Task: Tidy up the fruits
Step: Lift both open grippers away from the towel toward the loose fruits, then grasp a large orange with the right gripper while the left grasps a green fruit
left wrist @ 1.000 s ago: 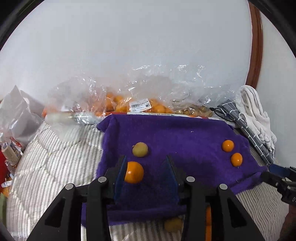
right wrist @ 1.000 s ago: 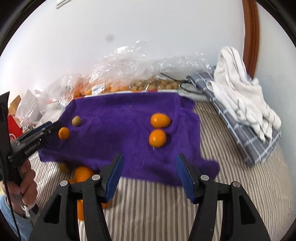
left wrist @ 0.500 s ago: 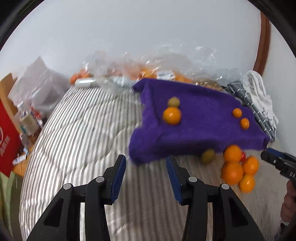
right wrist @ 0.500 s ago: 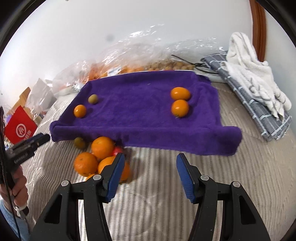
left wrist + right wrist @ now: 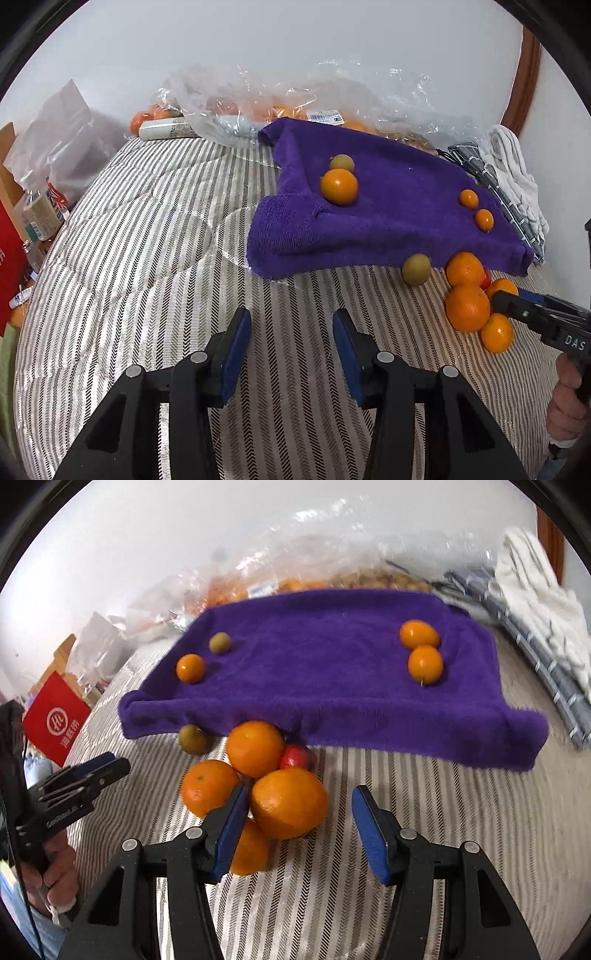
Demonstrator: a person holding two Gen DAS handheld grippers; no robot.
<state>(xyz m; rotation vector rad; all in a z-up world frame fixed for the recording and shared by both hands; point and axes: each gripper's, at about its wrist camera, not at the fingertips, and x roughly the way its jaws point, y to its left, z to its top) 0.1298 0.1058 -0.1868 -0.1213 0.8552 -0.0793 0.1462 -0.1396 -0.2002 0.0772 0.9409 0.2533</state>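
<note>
A purple towel (image 5: 332,657) (image 5: 388,206) lies on the striped bed. On it sit an orange fruit (image 5: 190,668) (image 5: 339,186) beside a green one (image 5: 219,642) (image 5: 342,162), and two small orange fruits (image 5: 424,664) (image 5: 469,198) at the right. In front of the towel is a pile of oranges (image 5: 288,803) (image 5: 467,308), a red fruit (image 5: 295,757) and a green fruit (image 5: 192,739) (image 5: 416,269). My right gripper (image 5: 297,827) is open, its jaws on either side of the nearest orange. My left gripper (image 5: 291,350) is open and empty over bare bedding.
Clear plastic bags of fruit (image 5: 258,99) lie behind the towel against the wall. Folded white and grey cloths (image 5: 535,602) are at the right. A red box (image 5: 55,720) and bottles (image 5: 40,214) stand at the left edge of the bed.
Both grippers have pulled back from the towel. The left one released the orange fruit and moved left over bare bedding. The right one came down to the orange pile.
</note>
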